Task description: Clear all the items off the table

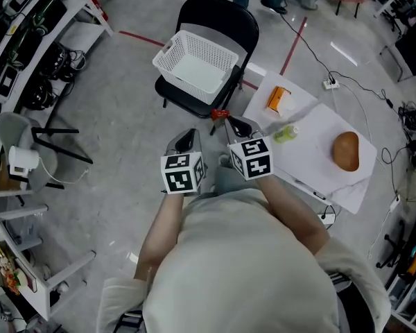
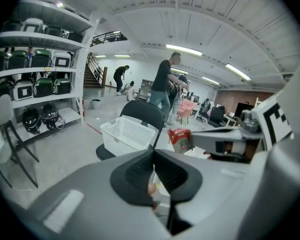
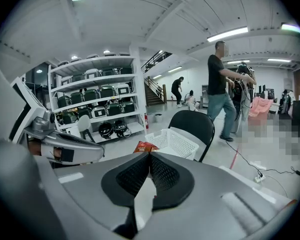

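**A:** What step is happening here?

**B:** I think the red packet (image 1: 220, 114) is going to the basket (image 1: 194, 47). The right gripper (image 3: 149, 155) is pinching the packet at its tips, with its jaws squeezing tight on it. In the head view the packet is hanging in the middle of the frame, just below the chair (image 1: 222, 12). It is not over the basket yet.

**A:** And the left gripper (image 2: 154, 153)?

**B:** Its jaws are pressing together and holding nothing.

**A:** What is the next move asking for?

**B:** I'm guessing the packet needs to go up the frame until it is right over the basket. Then the jaws need to open so it drops in. More things are waiting on the table (image 1: 315, 120) at the right of the frame. There is an orange box (image 1: 279, 99), a green bottle (image 1: 286, 134) and a brown bun (image 1: 346, 151).

**A:** Are you seeing any words?

**B:** None I am able to read. The print on the packet and the box is too small. The cubes on the grippers are showing only black and white squares.
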Demonstrator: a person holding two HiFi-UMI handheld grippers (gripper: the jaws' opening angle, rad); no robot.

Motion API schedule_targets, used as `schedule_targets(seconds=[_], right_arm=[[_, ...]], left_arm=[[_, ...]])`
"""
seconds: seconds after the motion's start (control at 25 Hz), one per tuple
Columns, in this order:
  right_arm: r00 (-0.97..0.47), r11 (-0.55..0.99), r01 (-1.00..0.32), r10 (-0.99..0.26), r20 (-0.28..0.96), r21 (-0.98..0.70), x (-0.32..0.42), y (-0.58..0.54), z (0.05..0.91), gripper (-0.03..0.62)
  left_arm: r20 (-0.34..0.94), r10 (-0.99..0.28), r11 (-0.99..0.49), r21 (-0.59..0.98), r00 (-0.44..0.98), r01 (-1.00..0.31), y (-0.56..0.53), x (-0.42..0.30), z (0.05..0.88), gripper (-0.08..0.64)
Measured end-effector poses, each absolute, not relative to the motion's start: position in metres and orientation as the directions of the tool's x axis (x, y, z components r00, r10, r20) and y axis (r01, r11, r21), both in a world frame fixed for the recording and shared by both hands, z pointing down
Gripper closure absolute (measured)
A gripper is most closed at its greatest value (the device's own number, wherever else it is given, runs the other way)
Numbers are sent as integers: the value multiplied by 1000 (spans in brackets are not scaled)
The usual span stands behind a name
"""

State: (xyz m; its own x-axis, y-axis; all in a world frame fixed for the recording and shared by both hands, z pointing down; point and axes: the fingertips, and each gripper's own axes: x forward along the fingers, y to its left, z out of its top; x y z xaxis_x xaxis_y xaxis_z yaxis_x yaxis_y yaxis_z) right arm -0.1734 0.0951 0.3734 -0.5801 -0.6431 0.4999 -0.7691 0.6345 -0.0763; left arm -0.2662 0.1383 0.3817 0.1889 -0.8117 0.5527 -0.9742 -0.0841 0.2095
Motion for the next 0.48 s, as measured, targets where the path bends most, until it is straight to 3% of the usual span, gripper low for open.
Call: schedule_targets(seconds=[0.48], right_arm=[[-591,643,-761,-633,500,-85,-198,21,380,586]], left_arm=[[559,-818,-23,207,138,-978,80,-300,389,551]])
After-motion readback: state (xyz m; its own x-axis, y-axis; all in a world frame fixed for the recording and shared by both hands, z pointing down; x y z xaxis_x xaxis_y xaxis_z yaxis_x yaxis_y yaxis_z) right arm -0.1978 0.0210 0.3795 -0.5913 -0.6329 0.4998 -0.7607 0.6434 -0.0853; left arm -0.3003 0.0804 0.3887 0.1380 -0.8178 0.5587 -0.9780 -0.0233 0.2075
